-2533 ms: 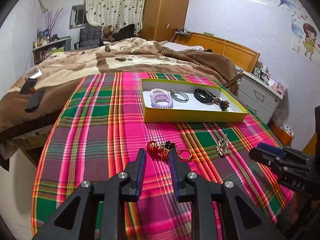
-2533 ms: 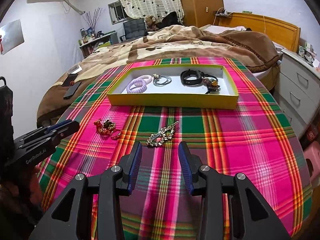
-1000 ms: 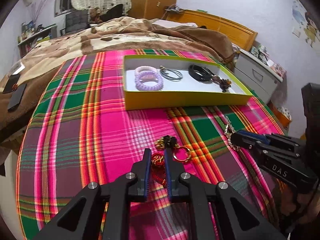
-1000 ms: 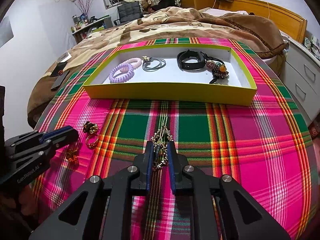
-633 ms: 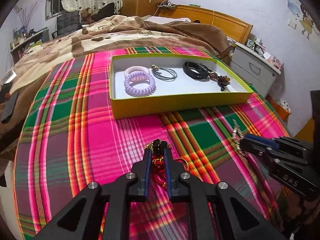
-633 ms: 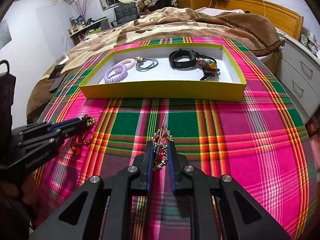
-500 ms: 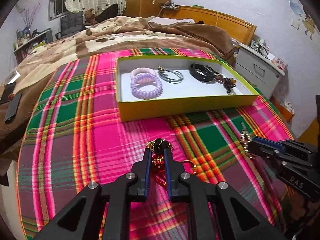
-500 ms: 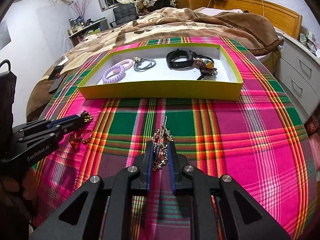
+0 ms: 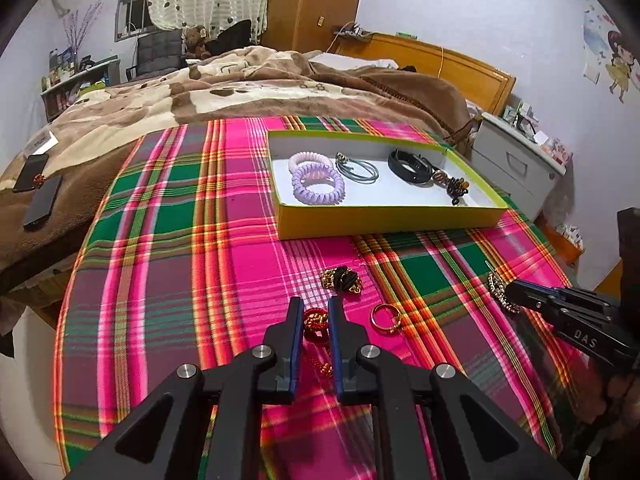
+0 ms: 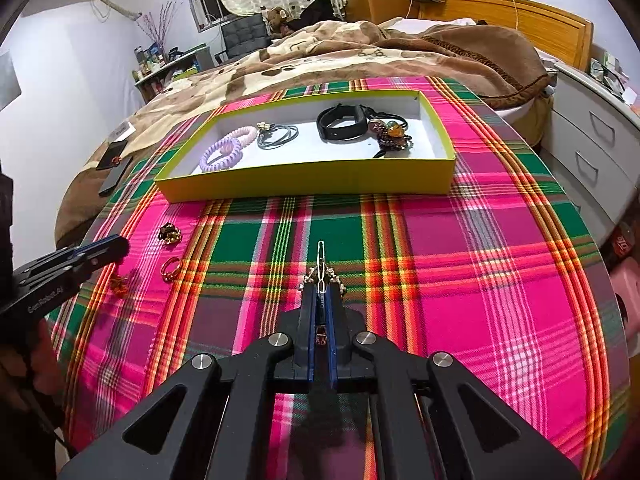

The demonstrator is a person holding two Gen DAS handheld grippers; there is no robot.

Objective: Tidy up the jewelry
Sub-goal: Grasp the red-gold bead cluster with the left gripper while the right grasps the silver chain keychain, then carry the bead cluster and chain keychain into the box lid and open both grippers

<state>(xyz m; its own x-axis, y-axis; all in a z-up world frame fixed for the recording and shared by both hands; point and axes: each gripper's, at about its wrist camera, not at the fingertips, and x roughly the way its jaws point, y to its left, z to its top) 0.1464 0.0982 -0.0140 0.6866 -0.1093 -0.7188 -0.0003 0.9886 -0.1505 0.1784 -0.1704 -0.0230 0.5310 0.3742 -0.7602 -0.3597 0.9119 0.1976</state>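
Left tongs [image 9: 314, 312]: parted a little, low over the desk [image 9: 168, 240], the fingers either side of a red beaded piece [image 9: 314, 320] that lies on the plaid cloth; whether the pads touch it cannot be told.
Right tongs [image 10: 320, 292]: clenched on a silver chain piece [image 10: 321, 266], whose long clip sticks out ahead of the fingertips, above the cloth.
Loose pieces: a gold ring [image 9: 385, 317] just right of the left tongs; a black and gold ornament [image 9: 343, 278] just ahead of them, between tongs and box.
Yellow box [image 10: 304, 180]: at the far side of the desk, well apart from both tongs.
Box contents: two coiled hair ties [image 10: 226, 148] on the left, a grey hair tie [image 10: 278, 134] next, a black band [image 10: 342, 122] past the middle, a beaded ornament [image 10: 390, 134] on the right.
Beyond the desk: a bed with a brown blanket [image 9: 224, 92]; two phones [image 9: 42, 200] lie on its left part.
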